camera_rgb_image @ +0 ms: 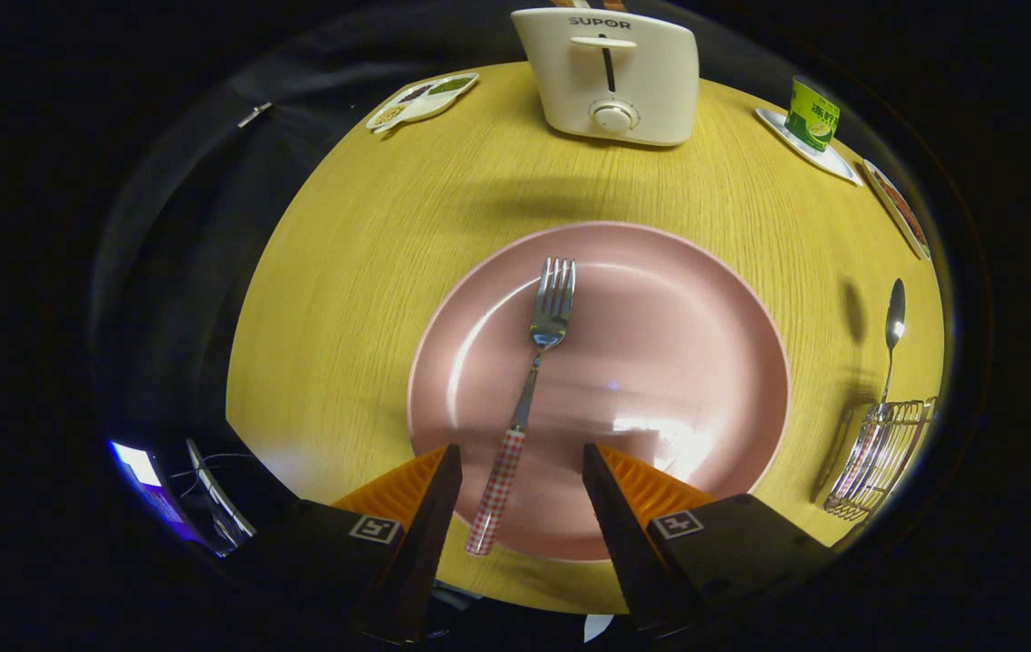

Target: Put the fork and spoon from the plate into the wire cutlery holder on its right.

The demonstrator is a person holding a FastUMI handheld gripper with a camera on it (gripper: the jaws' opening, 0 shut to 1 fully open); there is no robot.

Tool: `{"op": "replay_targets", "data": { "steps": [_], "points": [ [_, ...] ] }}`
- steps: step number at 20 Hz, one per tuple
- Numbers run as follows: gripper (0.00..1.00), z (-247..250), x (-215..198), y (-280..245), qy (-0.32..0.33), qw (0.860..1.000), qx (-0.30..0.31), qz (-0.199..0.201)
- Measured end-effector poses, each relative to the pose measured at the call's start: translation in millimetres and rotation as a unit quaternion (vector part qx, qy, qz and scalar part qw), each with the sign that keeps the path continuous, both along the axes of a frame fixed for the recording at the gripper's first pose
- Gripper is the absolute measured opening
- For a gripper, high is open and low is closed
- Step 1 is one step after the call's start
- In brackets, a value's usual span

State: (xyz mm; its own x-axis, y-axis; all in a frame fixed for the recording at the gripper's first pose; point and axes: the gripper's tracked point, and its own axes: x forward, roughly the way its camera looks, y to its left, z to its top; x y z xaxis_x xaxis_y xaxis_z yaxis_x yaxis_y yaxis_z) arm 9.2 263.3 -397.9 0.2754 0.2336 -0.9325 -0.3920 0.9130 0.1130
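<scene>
- Jaws spread wide, hovering over the near rim of the plate, gripping nothing.
- Fork lies on the plate, its checked handle between the jaws (touching neither), tines pointing away.
- Spoon stands upright in the holder, right of the plate.
- Toaster at the surface's far edge.

Overhead light, glare on plate; soft shadows on table; fisheye bends, dims edges.
</scene>
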Motion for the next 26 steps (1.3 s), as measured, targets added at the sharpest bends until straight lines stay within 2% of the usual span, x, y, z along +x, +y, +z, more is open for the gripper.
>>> {"op": "replay_targets", "data": {
  "steps": [3,5,8,11,13,16,19,26],
  "points": [
    [0.68,-1.7,1.0,-1.1,0.002,1.000,-0.004,-0.008],
    [0.51,-1.6,3.5,-3.1,0.003,1.000,-0.006,-0.017],
    [0.19,0.6,0.2,-8.8,0.011,1.000,-0.009,-0.023],
    [0.13,1.9,-7.1,-8.2,0.021,1.000,0.012,-0.005],
    [0.11,16.2,-11.6,-9.2,0.023,0.999,0.035,0.012],
    [0.11,50.8,-17.2,-26.7,0.014,0.998,0.065,0.018],
    [0.11,90.5,-31.2,-68.6,0.012,0.997,0.070,0.018],
    [0.11,159.3,-36.1,-164.3,0.007,0.998,0.061,-0.006]
  ]
}}
